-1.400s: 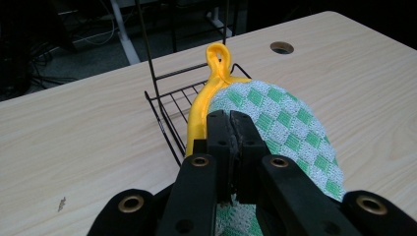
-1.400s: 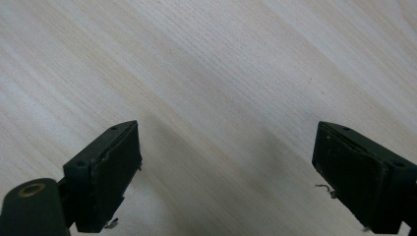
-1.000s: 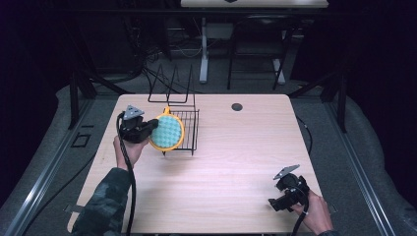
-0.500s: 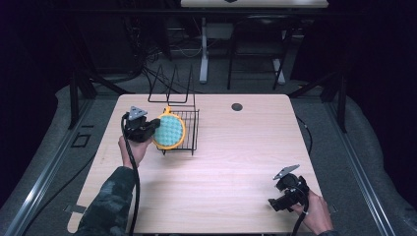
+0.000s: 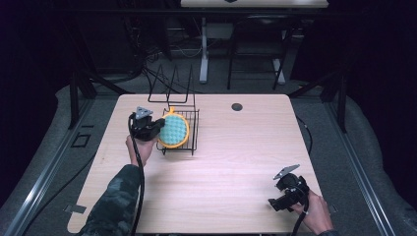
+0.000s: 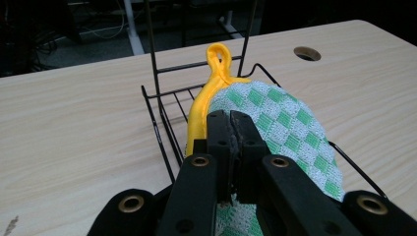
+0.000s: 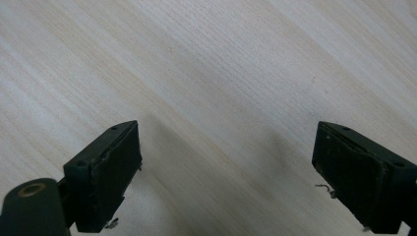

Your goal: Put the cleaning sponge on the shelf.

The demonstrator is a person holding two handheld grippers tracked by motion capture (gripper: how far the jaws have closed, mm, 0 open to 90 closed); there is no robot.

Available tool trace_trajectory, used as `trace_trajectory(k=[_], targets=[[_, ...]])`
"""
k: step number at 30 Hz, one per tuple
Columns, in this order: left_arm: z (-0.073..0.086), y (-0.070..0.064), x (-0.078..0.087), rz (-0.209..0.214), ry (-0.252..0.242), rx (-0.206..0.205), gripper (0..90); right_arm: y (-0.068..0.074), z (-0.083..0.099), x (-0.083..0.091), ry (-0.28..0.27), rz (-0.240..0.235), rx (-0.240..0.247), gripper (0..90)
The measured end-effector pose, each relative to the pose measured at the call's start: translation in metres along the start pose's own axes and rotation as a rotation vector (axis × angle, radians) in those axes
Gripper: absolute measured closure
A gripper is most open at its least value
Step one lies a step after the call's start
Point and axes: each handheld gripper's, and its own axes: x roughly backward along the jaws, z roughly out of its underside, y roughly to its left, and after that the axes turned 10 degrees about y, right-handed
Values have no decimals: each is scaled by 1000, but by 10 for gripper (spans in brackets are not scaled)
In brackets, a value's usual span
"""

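Dark surroundings frame a pale wood-grain worktop (image 5: 216,162) with rounded corners, seen from above. Beyond its far edge stand black metal frame legs and a white table leg on a grey floor, with loose cables trailing among them. A small round dark hole (image 5: 237,106) sits in the worktop near the far edge, to the right of a black wire rack (image 5: 189,129).

The wire rack is the landmark. It is a low basket of thin black rods with taller upright wire loops rising behind it, standing on the far left part of the worktop. Leaning in the rack is a round pot holder (image 5: 174,131), woven in a green and white diamond check, soft and quilted in look, bound with a bright yellow edge that ends in a small yellow hanging loop (image 6: 220,58) at its far end.

The left tongs (image 5: 156,129) sit just left of the rack, held by a hand in a camouflage-pattern sleeve. In the left gripper view (image 6: 231,129) their two black jaws are clenched together on the near part of the pot holder, pinching the checked cloth just beside the yellow binding, while the rest of the cloth lies over the rack's wires.

The right tongs (image 5: 276,203) are well apart from the rack, near the front right corner of the worktop, held low in the person's other hand. In the right gripper view (image 7: 226,182) their jaws are spread wide and released, with bare wood grain between them.
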Motion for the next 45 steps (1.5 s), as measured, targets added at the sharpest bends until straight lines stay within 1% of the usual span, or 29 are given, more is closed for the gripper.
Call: trace_trajectory(k=[2,4,10,11,13,15,17,19,21,24,28,31,33,35,36,37,38,39,41,43,45], targets=[[0,-1,-6,4,4,0,882,0,0,0,-1,2,2,106],[1,-2,-11,4,16,10,882,0,0,0,-7,6,1,106],[1,0,-26,-10,62,19,882,1,0,0,-5,4,2,106],[1,1,-28,-9,69,27,881,0,0,0,-6,6,6,106],[1,1,-32,-20,80,30,881,0,0,0,-6,5,2,106],[2,0,-36,-39,85,61,882,0,1,0,-4,5,2,107],[4,-3,-39,-54,86,75,881,1,1,1,-6,6,3,106],[5,-5,-43,-42,90,77,880,1,1,1,-7,6,2,107],[6,-6,-46,-40,94,73,879,1,1,2,-1,8,1,107],[6,-5,-48,-38,91,80,877,1,2,1,-6,7,-4,107],[4,-4,-48,-35,100,76,864,1,2,1,-2,1,-5,107],[4,-4,-48,-32,97,85,858,1,2,1,-3,7,-4,107],[4,-5,-48,-38,102,80,848,1,2,1,-4,7,-4,107],[3,-6,-48,-35,96,88,813,1,2,1,-3,1,-7,107],[3,-5,-47,-33,104,89,782,1,2,1,-4,3,-7,107],[3,-5,-46,-23,111,88,729,1,2,1,-5,2,-7,107],[3,-4,-45,-24,119,82,658,1,2,1,-8,3,-6,107],[4,-3,-44,-25,135,91,589,1,2,2,-9,3,-6,106],[5,-1,-41,-22,132,103,475,1,2,2,-7,5,-8,107],[7,-1,-36,-27,121,95,392,1,2,2,-8,5,-8,107],[9,0,-31,-24,112,94,332,1,2,2,-7,9,-5,107]])
